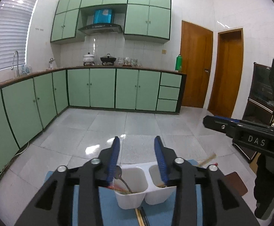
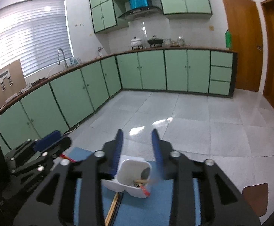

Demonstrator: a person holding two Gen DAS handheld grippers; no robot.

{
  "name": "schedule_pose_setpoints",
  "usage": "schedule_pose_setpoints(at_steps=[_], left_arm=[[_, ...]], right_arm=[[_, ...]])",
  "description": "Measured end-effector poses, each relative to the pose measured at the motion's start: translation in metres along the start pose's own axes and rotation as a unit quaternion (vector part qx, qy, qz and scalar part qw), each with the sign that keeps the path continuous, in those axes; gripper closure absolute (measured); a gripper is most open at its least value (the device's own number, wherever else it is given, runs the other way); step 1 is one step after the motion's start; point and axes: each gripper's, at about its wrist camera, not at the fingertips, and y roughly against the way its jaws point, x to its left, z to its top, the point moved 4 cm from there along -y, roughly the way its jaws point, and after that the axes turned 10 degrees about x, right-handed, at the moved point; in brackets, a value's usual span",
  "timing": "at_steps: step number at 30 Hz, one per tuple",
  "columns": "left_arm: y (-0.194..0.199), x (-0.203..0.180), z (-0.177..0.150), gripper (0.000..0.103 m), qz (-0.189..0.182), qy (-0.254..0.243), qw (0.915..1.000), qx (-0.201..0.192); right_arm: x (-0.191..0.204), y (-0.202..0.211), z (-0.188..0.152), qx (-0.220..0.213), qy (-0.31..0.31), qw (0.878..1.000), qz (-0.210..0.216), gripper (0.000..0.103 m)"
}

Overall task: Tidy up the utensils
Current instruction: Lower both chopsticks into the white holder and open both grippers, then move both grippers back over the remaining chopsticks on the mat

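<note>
Fingers [image 1: 116, 156] of left gripper [image 1: 137, 141] spread apart, nothing btwn them; same for right gripper [image 2: 137, 133], blue fingers [image 2: 156, 146] parted and empty. White two-cup holder [image 1: 137, 197] sits at bottom center of left view, on blue mat [image 1: 106, 207]. Spoon [image 1: 122, 180] and chopsticks lean inside left cup; right cup mostly hidden behind finger. More chopsticks [image 1: 138, 216] lie flat on mat below holder. In right view, holder [image 2: 131, 171] at bottom center w/ spoon [image 2: 145, 173] and red-tipped stick [image 2: 145, 190] poking out. Green cabinets [image 1: 103, 88] across background.
</note>
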Motion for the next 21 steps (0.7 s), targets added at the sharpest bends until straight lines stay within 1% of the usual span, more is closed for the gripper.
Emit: schedule_pose_setpoints(at_steps=[2,4,5,7,8,10,11,12,14,17,21], left_arm=[[0.013,0.002,-0.004,0.060,-0.001,0.003,1.0000,-0.004],[0.027,0.002,-0.009,0.050,0.006,0.005,0.9999,-0.010],[0.033,0.003,-0.013,0.045,0.010,0.005,0.9999,-0.012],[0.049,0.002,-0.025,0.042,0.014,0.003,0.9997,-0.018],[0.056,0.001,-0.032,0.039,0.017,0.000,0.9997,-0.020],[0.070,0.000,-0.052,0.035,0.027,-0.001,0.9995,-0.019],[0.073,-0.001,-0.059,0.032,0.027,0.000,0.9995,-0.018],[0.077,-0.001,-0.073,0.029,0.028,0.006,0.9995,-0.013],[0.081,0.001,-0.093,0.022,0.033,0.016,0.9993,-0.002],[0.081,0.005,-0.128,0.018,0.043,0.025,0.9986,0.018],[0.073,0.014,-0.166,0.017,0.051,0.036,0.9963,0.059]], right_arm=[[-0.003,0.012,-0.005,-0.008,-0.002,1.000,-0.007,0.063],[-0.008,0.029,-0.014,-0.020,-0.006,1.000,-0.017,0.049],[-0.010,0.036,-0.020,-0.027,-0.009,0.999,-0.019,0.044],[-0.012,0.053,-0.036,-0.040,-0.011,0.999,-0.031,0.030],[-0.013,0.057,-0.042,-0.044,-0.011,0.998,-0.035,0.027],[-0.013,0.070,-0.065,-0.050,-0.009,0.998,-0.044,0.016],[-0.013,0.074,-0.075,-0.052,-0.010,0.997,-0.048,0.014],[-0.012,0.078,-0.087,-0.054,-0.012,0.997,-0.049,0.013],[-0.012,0.082,-0.114,-0.047,-0.017,0.998,-0.045,0.009],[-0.010,0.083,-0.149,-0.032,-0.024,0.998,-0.050,0.006],[-0.003,0.073,-0.189,-0.002,-0.039,0.998,-0.048,0.005]])
